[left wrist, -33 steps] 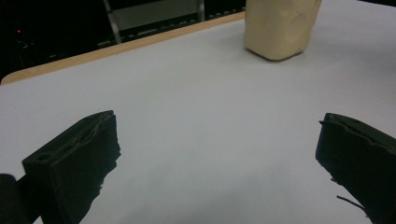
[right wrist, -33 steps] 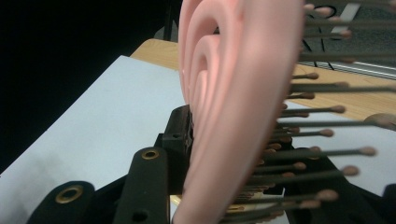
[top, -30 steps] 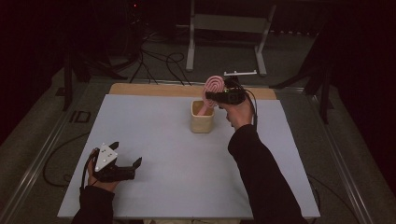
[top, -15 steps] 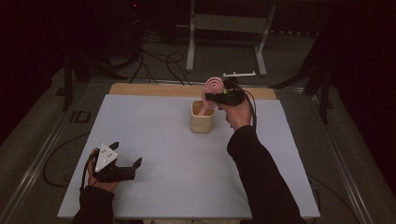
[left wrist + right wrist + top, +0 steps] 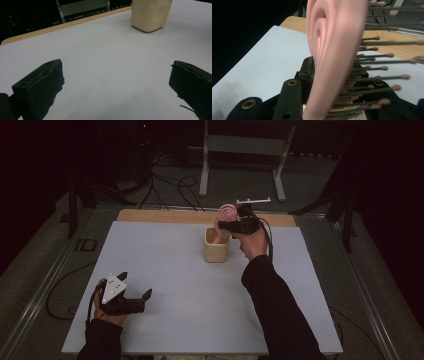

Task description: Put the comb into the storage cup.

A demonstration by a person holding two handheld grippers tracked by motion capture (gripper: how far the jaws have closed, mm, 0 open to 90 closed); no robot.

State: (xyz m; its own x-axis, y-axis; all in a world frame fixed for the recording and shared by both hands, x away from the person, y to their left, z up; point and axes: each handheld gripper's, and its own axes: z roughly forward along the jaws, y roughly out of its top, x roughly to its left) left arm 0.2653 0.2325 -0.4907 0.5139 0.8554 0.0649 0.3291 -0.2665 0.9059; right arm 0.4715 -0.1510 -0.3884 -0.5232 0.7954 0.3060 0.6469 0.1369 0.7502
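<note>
The right gripper (image 5: 231, 226) is clamped on a pink hairbrush (image 5: 226, 216), holding it over the cup (image 5: 216, 251) that stands a little back of the table's (image 5: 165, 270) middle, toward the far edge with its bare wooden strip. From above, the brush head sits up behind and just above the cup's far rim, and its lower end appears to dip inside the cup, though the overlap makes it hard to be sure it reaches the bottom. So the key line here runs steeply downward: the brush's long axis is close to upright, tilted a little, with the cup directly beneath. My read is that lowering it straight down is what matters next.

In the right gripper view the brush (image 5: 332, 57) is edge-on between the jaws: a pink back moulded in concentric ridges, thin dark bristles with small rounded tips sticking out to one side.

The left gripper (image 5: 135, 301) rests near the front left corner, jaws spread wide with nothing between them, well apart from the cup (image 5: 150, 13). The right hand is plainly the nearer one.
</note>
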